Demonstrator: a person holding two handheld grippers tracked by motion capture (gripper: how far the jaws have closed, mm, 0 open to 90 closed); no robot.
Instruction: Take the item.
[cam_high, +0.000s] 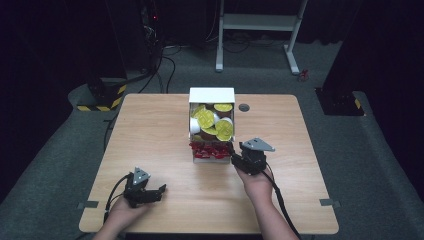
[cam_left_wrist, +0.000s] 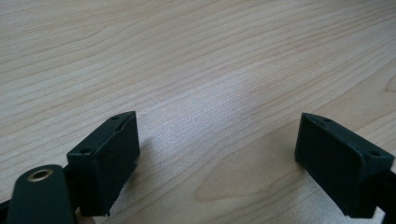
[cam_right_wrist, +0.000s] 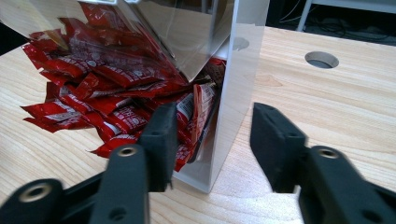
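I cannot read any text here: the red sachets in the clear box carry white print, but it is too small and blurred, and the yellow lids show only an unclear pattern

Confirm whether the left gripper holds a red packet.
No, the left gripper stands open over bare wooden table, nothing between its jaws.

A: Where's the left gripper?
B: Low near the person's side, jaws spread wide, nothing between them.
A: And the right gripper?
B: Farther forward, forearm stretched out, jaws partly apart, one either side of a wall.
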